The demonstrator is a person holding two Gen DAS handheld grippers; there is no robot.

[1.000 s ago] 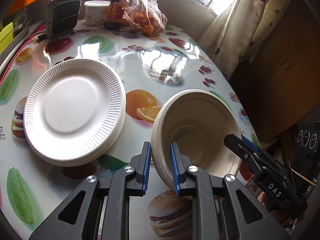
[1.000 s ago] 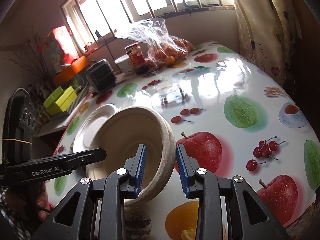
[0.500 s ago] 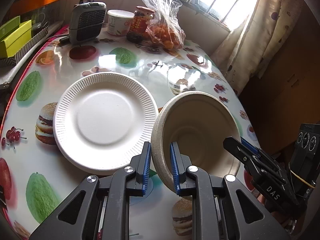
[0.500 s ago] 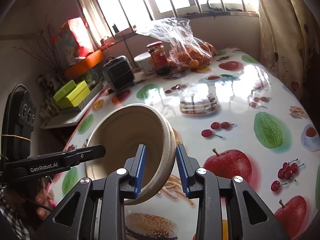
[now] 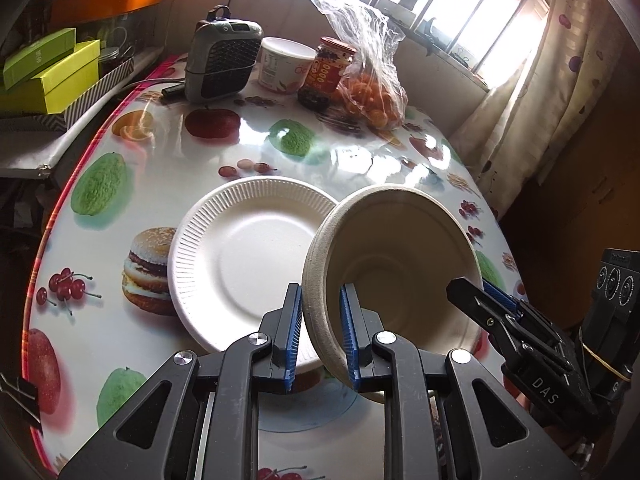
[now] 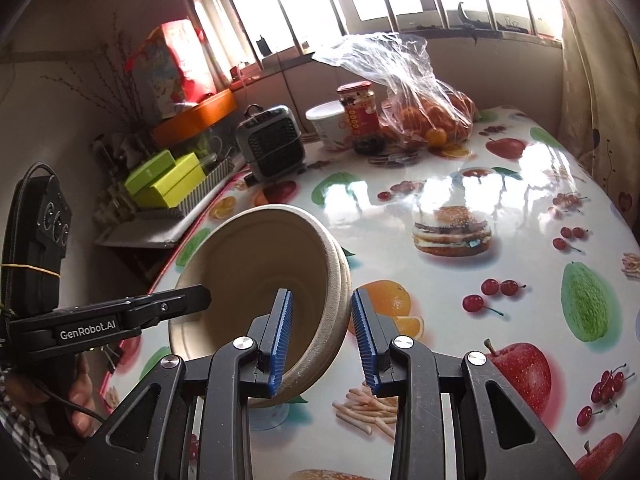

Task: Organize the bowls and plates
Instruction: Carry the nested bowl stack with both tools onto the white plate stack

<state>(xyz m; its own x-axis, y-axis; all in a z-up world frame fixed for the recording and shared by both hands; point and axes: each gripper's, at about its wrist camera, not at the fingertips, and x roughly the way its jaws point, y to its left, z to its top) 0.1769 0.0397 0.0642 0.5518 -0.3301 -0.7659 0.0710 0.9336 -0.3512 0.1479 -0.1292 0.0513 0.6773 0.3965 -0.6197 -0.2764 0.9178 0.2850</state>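
A stack of beige bowls [image 5: 400,248] hangs tilted above the table, its opening facing me. My left gripper [image 5: 320,292] is shut on its left rim, one blue pad inside and one outside. My right gripper [image 6: 322,294] is shut on the opposite rim of the bowls [image 6: 248,264]. Its black finger also shows at the right gripper [image 5: 464,284] in the left wrist view. The left gripper [image 6: 200,296] reaches into the bowl from the left in the right wrist view. A stack of white ribbed paper plates [image 5: 256,256] lies flat on the table, partly behind the bowls' left rim.
The fruit-print table [image 5: 160,184] carries a grey fan heater [image 5: 224,60], a white tub [image 5: 286,64], a red jar [image 5: 332,68] and a plastic bag of oranges [image 5: 368,92] at the far side. Green boxes [image 5: 48,72] sit on a shelf to the left. A curtain [image 5: 520,120] hangs at the right.
Both grippers carried the bowls leftward toward the plates and slightly up. The bowls' rim now overlaps the plates' right edge in the left wrist view. Both grips are unchanged.
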